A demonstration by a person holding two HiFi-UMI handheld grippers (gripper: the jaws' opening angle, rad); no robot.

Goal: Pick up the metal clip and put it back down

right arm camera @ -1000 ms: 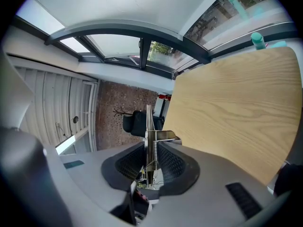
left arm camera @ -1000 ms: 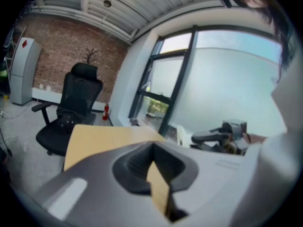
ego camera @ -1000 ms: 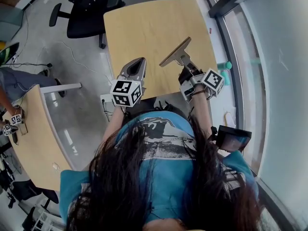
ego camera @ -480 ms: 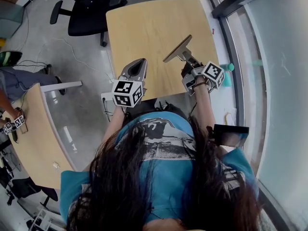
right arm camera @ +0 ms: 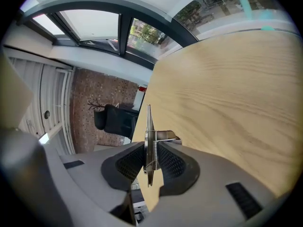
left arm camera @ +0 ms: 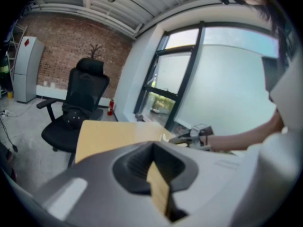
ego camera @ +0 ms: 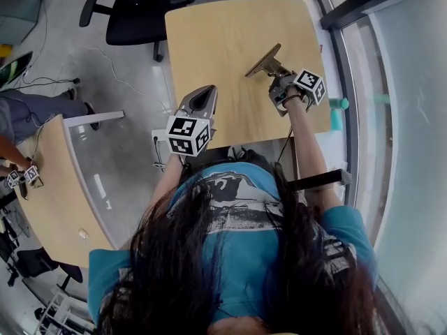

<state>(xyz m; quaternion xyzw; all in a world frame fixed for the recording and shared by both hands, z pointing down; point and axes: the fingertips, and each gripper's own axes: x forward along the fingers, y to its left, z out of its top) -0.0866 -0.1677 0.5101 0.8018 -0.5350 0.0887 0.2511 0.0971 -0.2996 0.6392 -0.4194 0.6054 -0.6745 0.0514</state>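
Observation:
A flat metal clip (ego camera: 264, 61) with a broad blade and a spring (right arm camera: 150, 148) is held over the right part of the light wooden table (ego camera: 223, 33). My right gripper (ego camera: 278, 73) is shut on it, and its jaws pinch the clip at the spring (right arm camera: 151, 150). Whether the blade touches the table I cannot tell. My left gripper (ego camera: 204, 91) hovers at the table's near left edge, shut with nothing in it (left arm camera: 152, 150). In the left gripper view, the right gripper and the clip (left arm camera: 187, 137) show over the far side of the table (left arm camera: 109, 134).
A black office chair (ego camera: 136, 12) stands beyond the table's far left corner (left arm camera: 78, 108). A glass wall with a dark frame (ego camera: 356, 117) runs along the right. A second wooden table (ego camera: 59, 194) is at the left, where another person (ego camera: 17, 124) sits.
My right gripper has carried the clip forward and down, closer to the table top. The left gripper has shifted a little forward.

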